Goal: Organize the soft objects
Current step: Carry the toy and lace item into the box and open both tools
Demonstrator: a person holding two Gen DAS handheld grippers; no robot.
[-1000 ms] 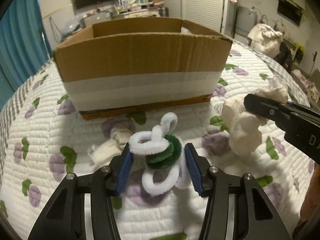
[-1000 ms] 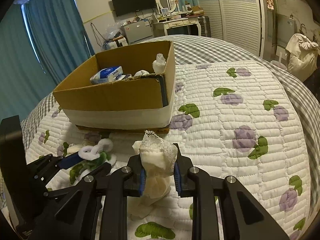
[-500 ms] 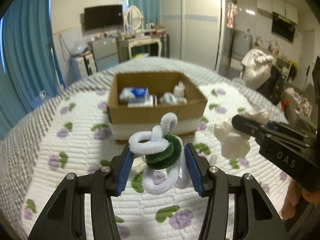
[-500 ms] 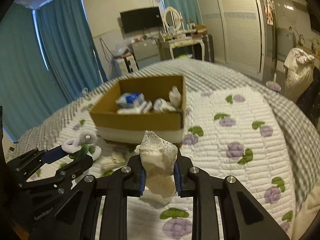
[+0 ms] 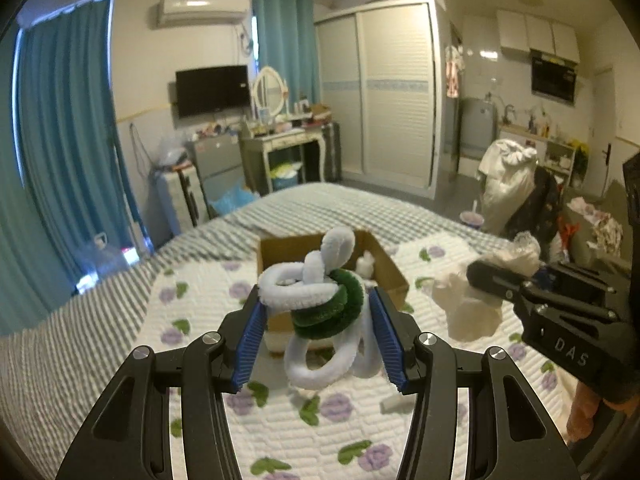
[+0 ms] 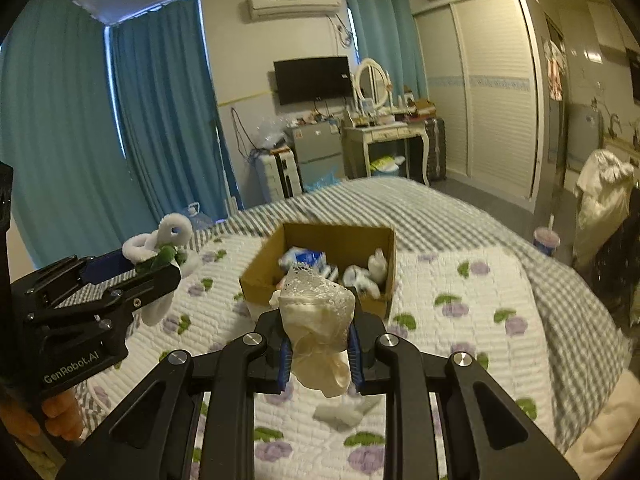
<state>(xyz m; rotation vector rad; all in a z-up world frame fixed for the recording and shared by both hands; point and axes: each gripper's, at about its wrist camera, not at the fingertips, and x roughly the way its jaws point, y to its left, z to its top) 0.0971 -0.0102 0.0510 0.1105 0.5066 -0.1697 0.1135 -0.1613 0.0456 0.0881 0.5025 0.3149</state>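
Observation:
My left gripper (image 5: pixel 318 330) is shut on a chain of white and green fuzzy loops (image 5: pixel 320 308) and holds it high above the bed. My right gripper (image 6: pixel 319 342) is shut on a cream lace-trimmed sock (image 6: pixel 318 328), also raised. Each gripper shows in the other's view: the right one with the sock (image 5: pixel 468 304), the left one with the loops (image 6: pixel 160 248). The open cardboard box (image 6: pixel 256 276) lies ahead and below on the quilt, holding a blue-white pack (image 6: pixel 304 258) and white soft items (image 6: pixel 368 272). In the left wrist view the box (image 5: pixel 280 250) is partly hidden behind the loops.
The floral quilted bed (image 6: pixel 480 300) has a grey checked blanket (image 6: pixel 400 204) at its far end. A small white item (image 6: pixel 340 412) lies on the quilt below my right gripper. Blue curtains, a dresser and a wardrobe stand beyond the bed.
Both grippers have risen well above the bed with their items still held. The box now looks smaller and lower, and its inside shows.

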